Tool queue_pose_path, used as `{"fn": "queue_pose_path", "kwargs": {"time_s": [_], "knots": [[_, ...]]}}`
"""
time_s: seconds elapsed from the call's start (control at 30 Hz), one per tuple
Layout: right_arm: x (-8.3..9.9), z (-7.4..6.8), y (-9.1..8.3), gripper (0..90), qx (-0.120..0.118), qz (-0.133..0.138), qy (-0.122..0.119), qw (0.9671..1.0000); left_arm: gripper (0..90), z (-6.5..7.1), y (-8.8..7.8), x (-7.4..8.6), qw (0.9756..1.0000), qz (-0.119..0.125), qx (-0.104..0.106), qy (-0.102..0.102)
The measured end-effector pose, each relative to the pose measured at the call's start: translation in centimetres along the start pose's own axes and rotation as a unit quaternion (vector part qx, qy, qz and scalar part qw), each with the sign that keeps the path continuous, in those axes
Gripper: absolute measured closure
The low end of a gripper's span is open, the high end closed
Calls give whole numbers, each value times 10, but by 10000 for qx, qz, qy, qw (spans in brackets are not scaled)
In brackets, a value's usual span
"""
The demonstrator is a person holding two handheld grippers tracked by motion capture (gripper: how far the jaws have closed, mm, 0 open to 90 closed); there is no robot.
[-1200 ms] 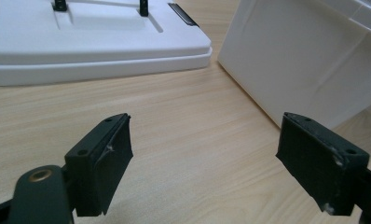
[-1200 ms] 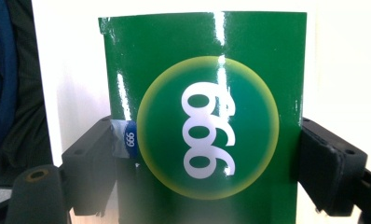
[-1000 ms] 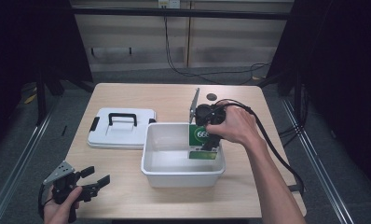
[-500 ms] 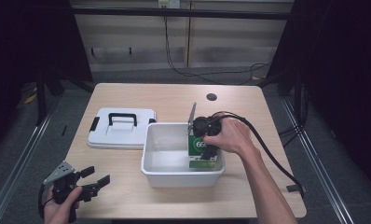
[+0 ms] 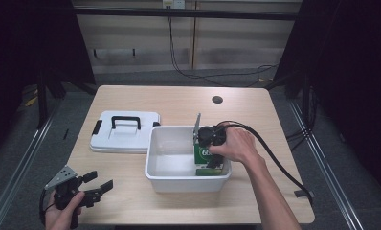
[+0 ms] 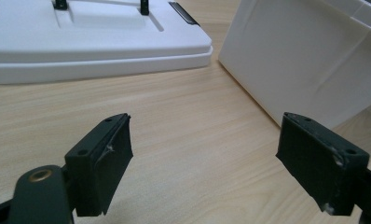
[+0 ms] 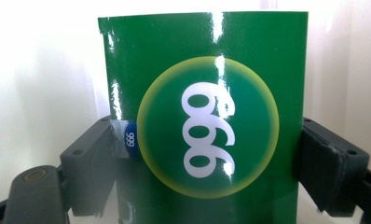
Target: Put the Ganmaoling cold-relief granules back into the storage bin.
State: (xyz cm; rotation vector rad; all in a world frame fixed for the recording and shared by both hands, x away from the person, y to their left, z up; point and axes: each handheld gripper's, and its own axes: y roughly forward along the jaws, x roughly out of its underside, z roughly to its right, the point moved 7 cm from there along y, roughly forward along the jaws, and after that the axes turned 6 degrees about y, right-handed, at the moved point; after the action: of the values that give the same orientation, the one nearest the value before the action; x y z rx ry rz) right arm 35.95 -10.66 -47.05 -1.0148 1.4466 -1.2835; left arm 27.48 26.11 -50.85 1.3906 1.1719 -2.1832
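green box (image 7: 202, 121) with a white 999 is sitting clamped between my right gripper's (image 5: 208, 143) jaws, inside the white bin (image 5: 172, 179) at the frame's centre. my left gripper (image 5: 83, 188) is hanging spread wide, holding nothing, at lower left, near the white lid (image 5: 124, 139).

High view looks down; left gripper view skims the table (image 6: 174, 140)
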Motion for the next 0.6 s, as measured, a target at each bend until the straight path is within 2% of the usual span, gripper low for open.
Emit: {"fn": "queue_pose_path", "kwargs": {"time_s": [0.4, 0.5, 0.6], "knots": [[0, -2, 6, 146, 24, -149, -3, 9999, 174, 0, 0, 0, 10000, 15, -7, -36], [0, -1, 6, 144, 88, -299, 45, 9995, 173, 1, 0, 0, 10000, 0, 7, 6], [0, -1, 6, 144, 114, -275, -4, 9996, 174, 1, 0, 0, 10000, -4, 7, 6]]}}
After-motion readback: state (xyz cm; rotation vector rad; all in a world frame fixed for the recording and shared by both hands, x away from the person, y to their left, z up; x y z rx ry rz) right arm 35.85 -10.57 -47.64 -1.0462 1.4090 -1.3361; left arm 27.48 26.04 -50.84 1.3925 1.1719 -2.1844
